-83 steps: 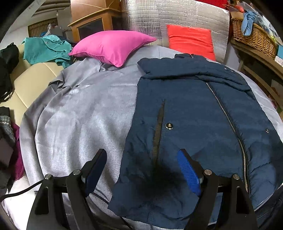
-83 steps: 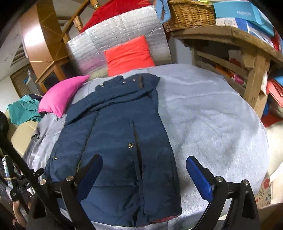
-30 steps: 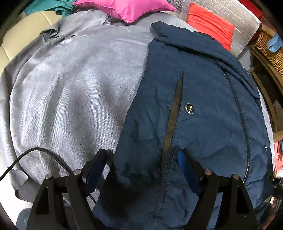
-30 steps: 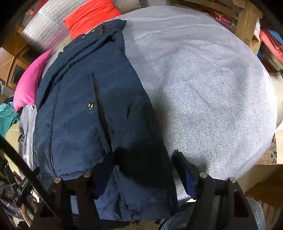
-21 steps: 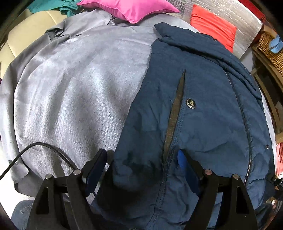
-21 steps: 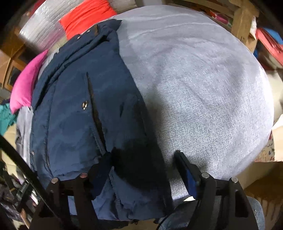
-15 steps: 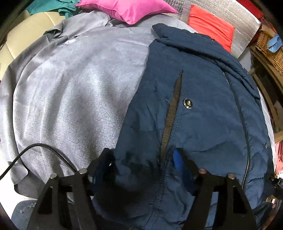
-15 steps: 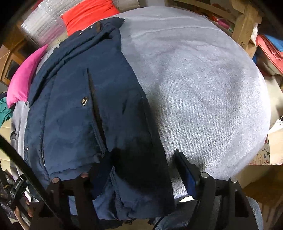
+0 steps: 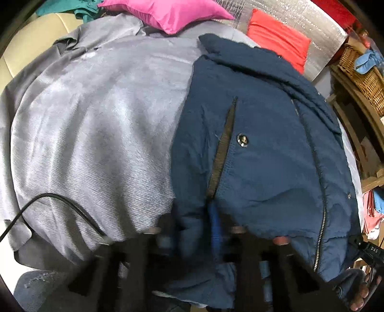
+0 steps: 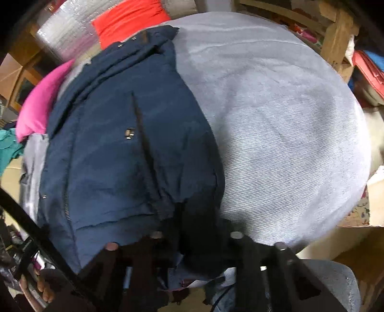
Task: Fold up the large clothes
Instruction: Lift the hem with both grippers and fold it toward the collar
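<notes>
1. Jacket, navy and padded, is spread front-up on the grey cover, stretching ahead of both claws from its hem to its collar at the far end.
2. The left claw is clenched on the hem at the jacket's left corner; cloth is bunched between the blue pads.
3. The right claw appears clenched on the hem at the opposite corner, though its pads are buried in dark cloth and the closure is judged rather than clearly seen.
4. The jacket is judged soft, bulky and moderately heavy, with a smooth shell likely to slip; a deep bite through shell and padding is advised, not a pinch of the outer layer alone.
5. The hem corners are judged the soundest holds, since the zip and the pocket slit lie inward of the left claw and are stiffer lines around which the cloth will crease.
6. Ahead of the claws, the length of the jacket is free for the hem to be carried toward the collar.
7. Left of the left claw and right of the right claw, bare grey cover is available.
8. A black cable lies just left of the left claw and could be snagged.
9. The pink pillow and red pillow lie close beyond the collar, limiting room there.
</notes>
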Available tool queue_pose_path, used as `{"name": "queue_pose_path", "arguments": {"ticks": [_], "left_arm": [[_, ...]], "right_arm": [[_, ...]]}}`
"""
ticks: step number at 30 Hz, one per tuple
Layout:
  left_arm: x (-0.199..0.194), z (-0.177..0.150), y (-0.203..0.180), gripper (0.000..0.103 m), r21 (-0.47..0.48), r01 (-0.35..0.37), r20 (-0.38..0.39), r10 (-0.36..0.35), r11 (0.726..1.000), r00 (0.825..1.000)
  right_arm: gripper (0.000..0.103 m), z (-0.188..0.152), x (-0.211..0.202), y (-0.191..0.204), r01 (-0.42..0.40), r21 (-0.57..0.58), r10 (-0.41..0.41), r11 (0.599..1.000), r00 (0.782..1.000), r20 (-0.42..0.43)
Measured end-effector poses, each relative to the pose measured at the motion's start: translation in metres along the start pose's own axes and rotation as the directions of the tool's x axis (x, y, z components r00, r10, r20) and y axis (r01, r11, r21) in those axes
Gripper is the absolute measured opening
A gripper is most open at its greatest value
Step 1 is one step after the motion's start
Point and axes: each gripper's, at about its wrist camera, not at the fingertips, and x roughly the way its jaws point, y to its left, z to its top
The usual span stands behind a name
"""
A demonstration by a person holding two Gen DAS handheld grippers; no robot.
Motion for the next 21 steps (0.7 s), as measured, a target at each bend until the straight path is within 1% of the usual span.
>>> {"name": "queue_pose_path", "arguments": {"ticks": [2,3,4,5,6,7,8,9,10,11,13,15,16,18,19,21], "left_arm": [[-0.006,0.005,0.012,0.013,-0.060,0.076,0.002,-0.076,0.995,0.997],[-0.008,0.007,0.016,0.011,-0.079,0.106,-0.003,-0.107,0.991,0.994],[-0.010,0.009,0.021,0.011,-0.111,0.150,-0.007,-0.152,0.982,0.988],[-0.014,0.013,0.028,0.011,-0.145,0.199,-0.010,-0.202,0.969,0.979],[-0.018,0.014,0.030,0.010,-0.162,0.228,-0.010,-0.233,0.960,0.972],[-0.025,0.016,0.033,0.010,-0.178,0.269,-0.001,-0.274,0.946,0.962],[-0.033,0.018,0.034,0.010,-0.179,0.303,0.012,-0.306,0.936,0.952],[-0.040,0.019,0.033,0.009,-0.174,0.311,0.016,-0.313,0.934,0.949],[-0.046,0.021,0.032,0.009,-0.172,0.321,0.018,-0.323,0.931,0.946],[-0.054,0.022,0.030,0.009,-0.170,0.340,0.018,-0.342,0.925,0.940],[-0.062,0.024,0.028,0.009,-0.155,0.347,0.015,-0.349,0.925,0.937],[-0.074,0.023,0.028,0.009,-0.147,0.370,0.015,-0.372,0.917,0.928],[-0.080,0.021,0.028,0.009,-0.151,0.387,0.013,-0.390,0.910,0.921],[-0.090,0.021,0.030,0.009,-0.166,0.435,0.025,-0.438,0.885,0.899],[-0.091,0.026,0.032,0.009,-0.172,0.446,0.028,-0.448,0.879,0.894],[-0.092,0.038,0.034,0.009,-0.189,0.482,0.036,-0.485,0.855,0.874]], "right_arm": [[0.013,-0.001,-0.007,-0.002,-0.044,0.003,0.044,0.999,0.999,0.017],[0.012,-0.001,-0.011,-0.004,-0.079,0.008,0.079,0.997,0.996,0.031],[0.012,-0.002,-0.016,-0.008,-0.113,0.015,0.112,0.993,0.993,0.044],[0.012,-0.003,-0.019,-0.010,-0.140,0.022,0.139,0.990,0.989,0.052],[0.011,-0.003,-0.025,-0.014,-0.209,0.025,0.207,0.977,0.976,0.068],[0.011,-0.004,-0.031,-0.017,-0.245,0.024,0.243,0.969,0.967,0.079],[0.010,-0.003,-0.038,-0.019,-0.263,0.017,0.261,0.965,0.961,0.093],[0.010,-0.004,-0.042,-0.021,-0.286,0.011,0.283,0.958,0.953,0.104],[0.010,-0.007,-0.050,-0.025,-0.325,0.006,0.322,0.946,0.940,0.111],[0.010,-0.008,-0.053,-0.028,-0.333,0.008,0.331,0.943,0.937,0.110],[0.009,-0.015,-0.064,-0.031,-0.356,0.002,0.353,0.935,0.928,0.116],[0.009,-0.016,-0.073,-0.032,-0.367,-0.007,0.365,0.930,0.923,0.122],[0.009,-0.019,-0.083,-0.032,-0.377,-0.022,0.376,0.926,0.916,0.136],[0.009,-0.016,-0.091,-0.028,-0.386,-0.040,0.387,0.922,0.910,0.149],[0.009,-0.016,-0.101,-0.027,-0.393,-0.050,0.395,0.918,0.905,0.159],[0.009,-0.008,-0.112,-0.025,-0.431,-0.070,0.437,0.899,0.882,0.179]]}}
